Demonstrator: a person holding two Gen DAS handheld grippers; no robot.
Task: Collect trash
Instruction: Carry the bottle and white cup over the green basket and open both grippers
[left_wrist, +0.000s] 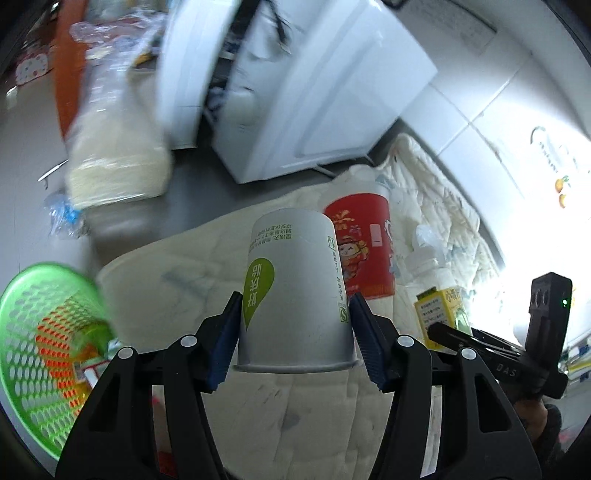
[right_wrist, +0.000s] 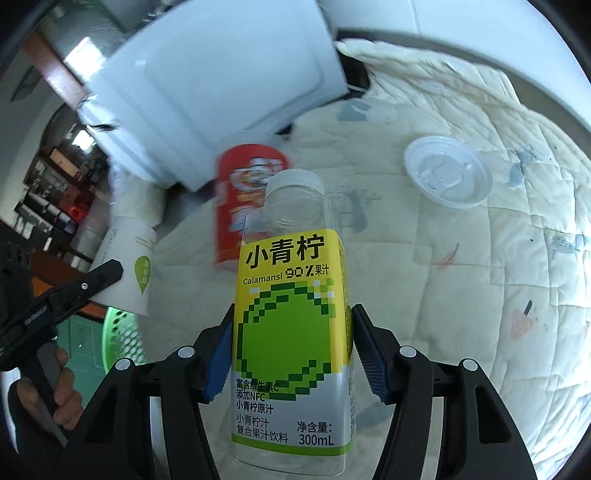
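Gripping an upside-down white paper cup (left_wrist: 293, 291), the left claw (left_wrist: 293, 332) is clamped on its sides, above a cream quilt (left_wrist: 177, 273). The right claw (right_wrist: 291, 350) is clamped on a clear juice bottle (right_wrist: 291, 332) with a yellow label. A red cup (left_wrist: 364, 247) stands just behind, a clear plastic lid (right_wrist: 447, 171) lies on the quilt, and a green basket (left_wrist: 40, 347) sits at the left.

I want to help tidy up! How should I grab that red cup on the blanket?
The red cup stands upright on the quilt, so pinch its round side walls near the middle, coming in level from the front. Both grippers are full now, so free one first.
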